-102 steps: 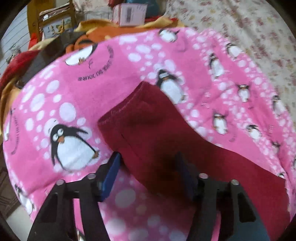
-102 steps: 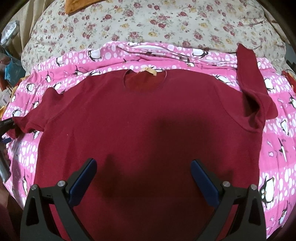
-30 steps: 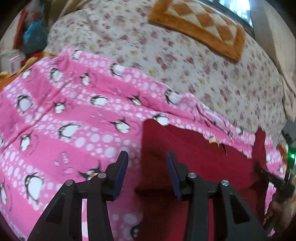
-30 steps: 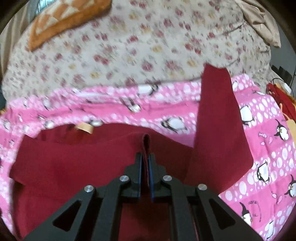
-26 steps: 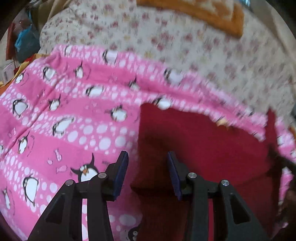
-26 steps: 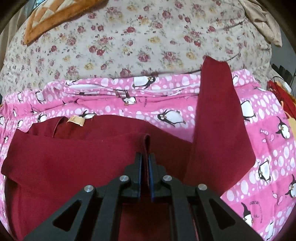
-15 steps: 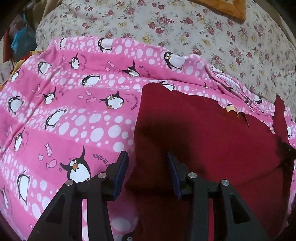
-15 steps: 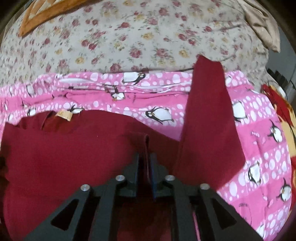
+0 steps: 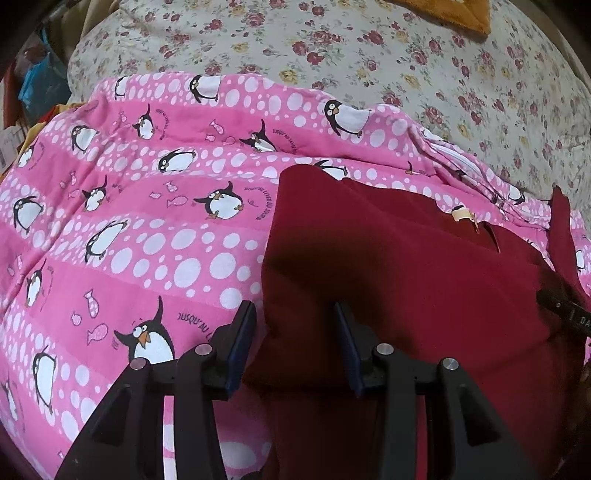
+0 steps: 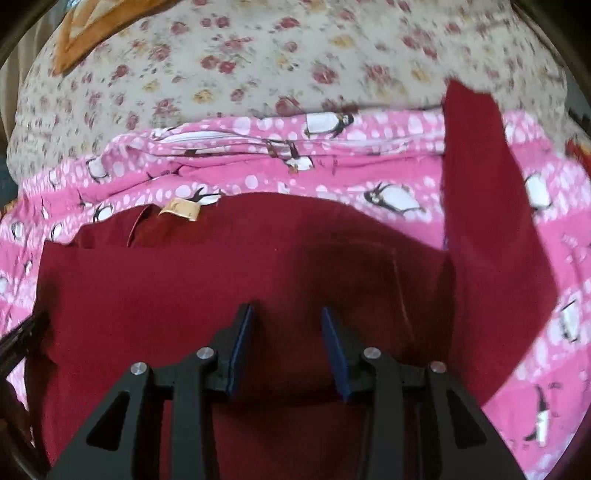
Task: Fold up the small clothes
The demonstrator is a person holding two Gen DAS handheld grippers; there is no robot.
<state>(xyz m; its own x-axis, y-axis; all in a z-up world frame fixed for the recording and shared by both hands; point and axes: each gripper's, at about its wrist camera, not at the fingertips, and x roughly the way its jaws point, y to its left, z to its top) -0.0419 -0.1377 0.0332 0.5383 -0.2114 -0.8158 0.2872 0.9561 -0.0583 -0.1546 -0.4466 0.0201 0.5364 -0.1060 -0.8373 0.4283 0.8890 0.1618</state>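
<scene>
A dark red T-shirt [image 9: 406, 277] lies on a pink penguin blanket [image 9: 147, 221], its left side folded inward, its tan neck tag [image 9: 461, 213] at the far edge. My left gripper [image 9: 294, 310] hangs low over the folded left edge, jaws apart, with the cloth lying flat between and past them. My right gripper [image 10: 286, 312] is over the middle of the shirt [image 10: 184, 288], below the tag [image 10: 181, 210]. Its jaws are opening and the cloth lies loose beneath them. The right sleeve [image 10: 487, 221] sticks out towards the far right.
A floral bedspread [image 9: 369, 55] lies beyond the blanket, with an orange checked cushion [image 10: 85, 26] at the back. Clutter shows past the blanket's left side [image 9: 40, 85]. Each gripper's dark tip shows at the edge of the other's view.
My right gripper was shut on a raised fold of the shirt; its jaws have parted and the fold now lies flat. My left gripper has sunk closer to the shirt, jaw gap unchanged.
</scene>
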